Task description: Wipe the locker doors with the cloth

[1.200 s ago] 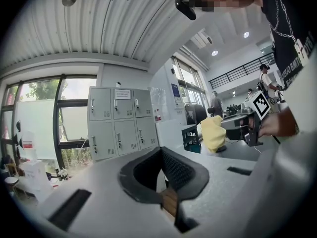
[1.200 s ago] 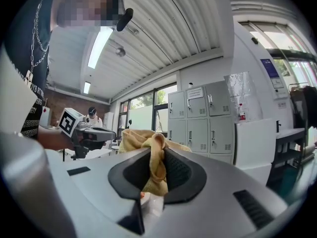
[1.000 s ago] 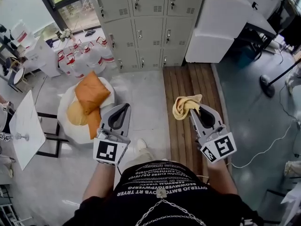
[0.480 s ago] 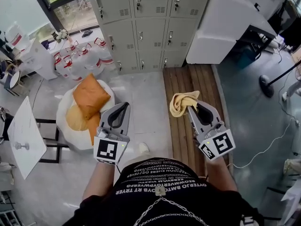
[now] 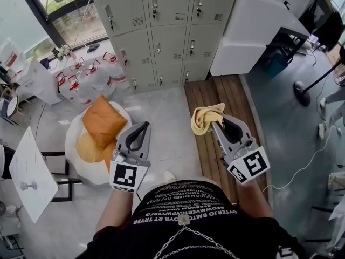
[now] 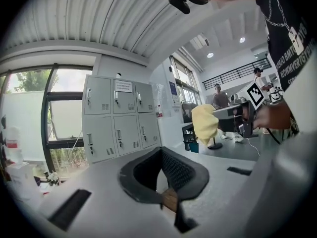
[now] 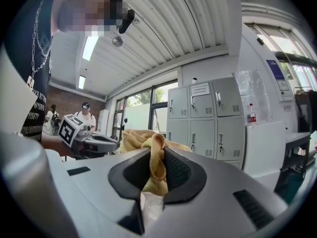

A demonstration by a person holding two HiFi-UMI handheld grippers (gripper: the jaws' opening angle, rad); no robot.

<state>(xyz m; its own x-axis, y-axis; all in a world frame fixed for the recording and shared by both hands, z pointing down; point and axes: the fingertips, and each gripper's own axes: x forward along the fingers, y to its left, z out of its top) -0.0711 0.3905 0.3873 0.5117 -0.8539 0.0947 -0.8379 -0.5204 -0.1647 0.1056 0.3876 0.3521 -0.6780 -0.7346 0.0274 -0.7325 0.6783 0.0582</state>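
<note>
While nothing looks wiped yet, the crumpled yellow cloth (image 5: 206, 117) is at least ready to go.
It's pinched tight in the right gripper (image 5: 215, 125), out over the brown wooden floor planks (image 5: 226, 99) and well short of the grey metal locker doors (image 5: 161, 36). The left gripper (image 5: 144, 125) has its jaws pressed together on nothing. So I'd say the whole job's still left: get close, then wipe every door.

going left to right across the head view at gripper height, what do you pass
white table → orange cushion → left gripper, fingers shut with nothing between them → cloth, pinched in the right gripper
</note>
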